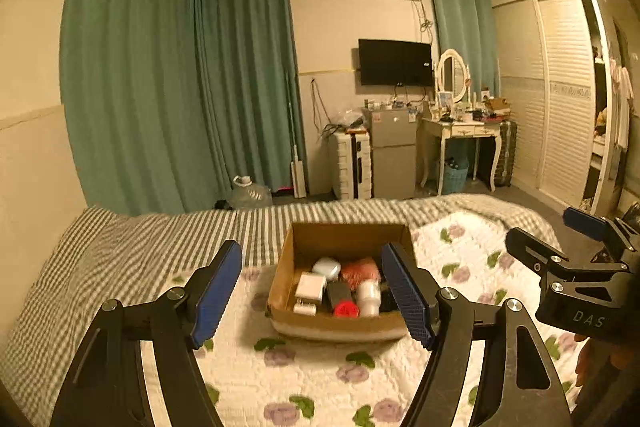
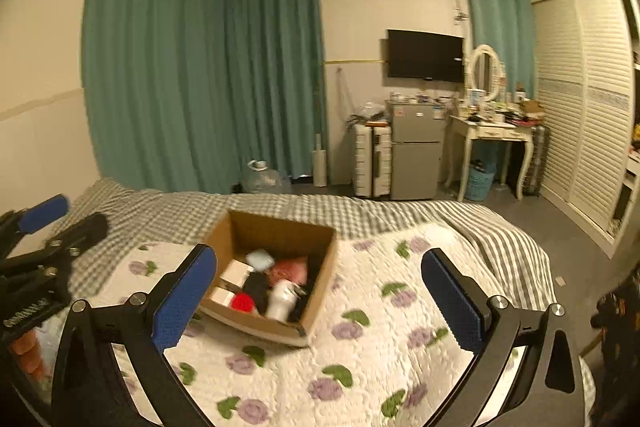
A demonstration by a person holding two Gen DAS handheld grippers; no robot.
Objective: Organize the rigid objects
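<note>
An open cardboard box point(image 1: 304, 323) sits on the flowered quilt point(image 1: 304, 379), also in the right wrist view point(image 2: 320, 291). It holds several small items: a white charger block point(image 1: 310, 286), a pale blue case point(image 1: 326, 267), a pink fuzzy thing point(image 1: 360, 271), a black item point(image 1: 339, 293), a red round item point(image 1: 346, 309) and a white bottle point(image 1: 369, 297). My left gripper point(image 1: 312, 291) is open and empty, held above the bed in front of the box. My right gripper point(image 2: 320, 299) is open and empty, to the right of the box.
The bed has a grey checked sheet point(image 1: 140, 239) beyond the quilt. Behind stand green curtains point(image 1: 160, 87), a water jug point(image 1: 250, 193), a white suitcase point(image 1: 352, 165), a small fridge point(image 1: 394, 151), a dressing table point(image 1: 460, 131) and a white wardrobe point(image 1: 560, 87).
</note>
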